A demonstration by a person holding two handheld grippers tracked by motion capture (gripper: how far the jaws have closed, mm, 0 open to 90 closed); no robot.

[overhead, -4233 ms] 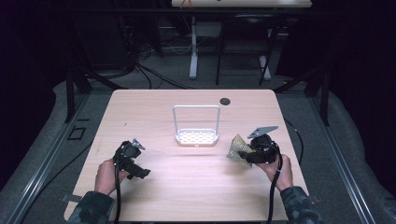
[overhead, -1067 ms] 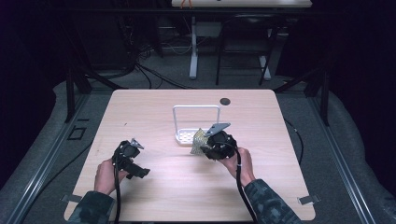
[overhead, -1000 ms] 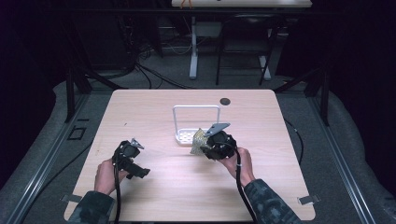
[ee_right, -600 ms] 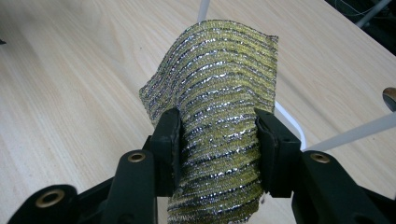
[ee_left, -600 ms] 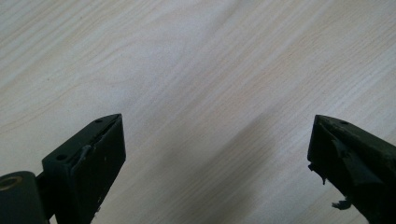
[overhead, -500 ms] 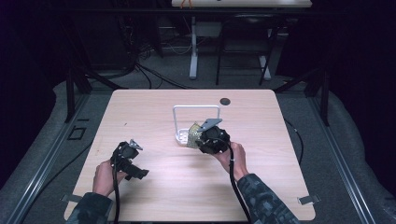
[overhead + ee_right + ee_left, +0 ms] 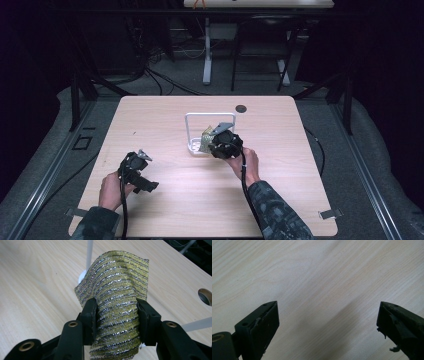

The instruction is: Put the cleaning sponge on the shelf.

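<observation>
Gold-and-silver ribbed scouring cloth (image 7: 117, 297), metallic and folded, is pinched between the black jaws of the right gripper (image 7: 116, 320), held over the white wire rack (image 7: 196, 131) at table centre. Rack: thin white rods, flat perforated base. Left gripper (image 7: 328, 322) jaws spread wide, holding nothing, above pale wood-grain table (image 7: 280, 190).

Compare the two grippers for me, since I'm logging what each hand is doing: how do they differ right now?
The right gripper is shut on a gold-and-silver sponge cloth; the left gripper stands wide open and holds nothing. The right gripper is over the white rack at mid-table; the left gripper sits near the table's front left. Both have black jaws and are hand-held.
</observation>
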